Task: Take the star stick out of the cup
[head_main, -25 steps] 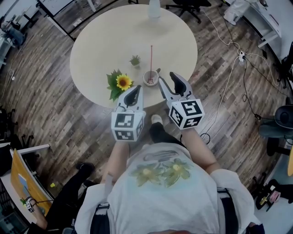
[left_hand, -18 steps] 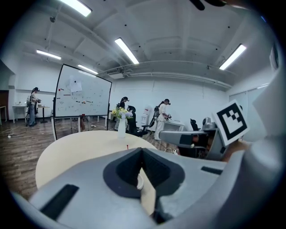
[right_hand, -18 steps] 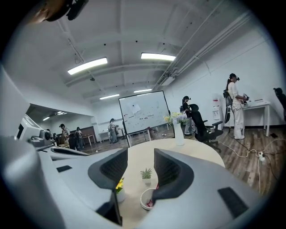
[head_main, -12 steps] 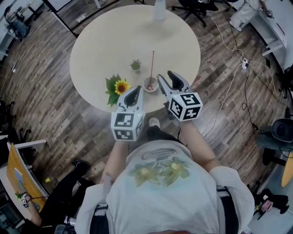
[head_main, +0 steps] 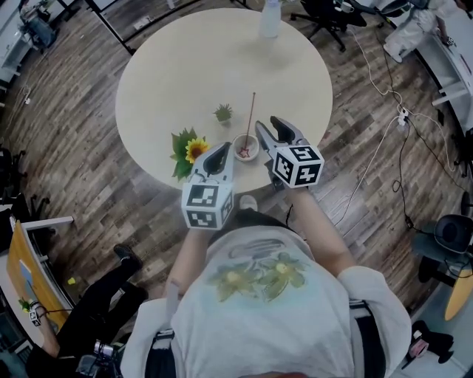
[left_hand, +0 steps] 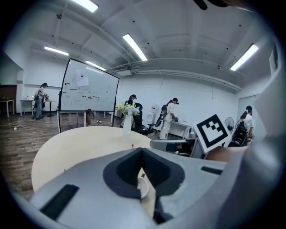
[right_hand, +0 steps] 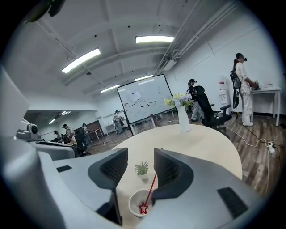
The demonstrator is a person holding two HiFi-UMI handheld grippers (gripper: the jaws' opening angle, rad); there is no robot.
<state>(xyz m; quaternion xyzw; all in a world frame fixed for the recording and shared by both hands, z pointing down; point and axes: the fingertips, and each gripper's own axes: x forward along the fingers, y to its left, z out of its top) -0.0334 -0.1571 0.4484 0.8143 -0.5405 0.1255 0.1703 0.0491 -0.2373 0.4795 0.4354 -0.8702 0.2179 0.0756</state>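
A small white cup (head_main: pixel 244 148) stands near the front edge of the round table (head_main: pixel 185 66). A thin red stick (head_main: pixel 250 118) leans in it, with its red star (right_hand: pixel 143 208) down in the bowl. My right gripper (head_main: pixel 270 129) hangs open just right of the cup. In the right gripper view its jaws (right_hand: pixel 140 167) frame the cup (right_hand: pixel 136 202) and the stick (right_hand: pixel 152 184), without touching either. My left gripper (head_main: pixel 222 150) is shut and empty, just left of the cup. Through its jaws (left_hand: pixel 142 152) a sliver of the cup (left_hand: pixel 143 188) shows.
A sunflower with leaves (head_main: pixel 194 150) lies left of the cup. A tiny potted plant (head_main: pixel 224 113) stands behind it. A white vase (head_main: pixel 270 18) is at the table's far edge. Office chairs, cables and a whiteboard (right_hand: pixel 143 103) surround the table.
Both grippers have moved forward over the table edge and now flank the cup. The stick still leans in the cup.
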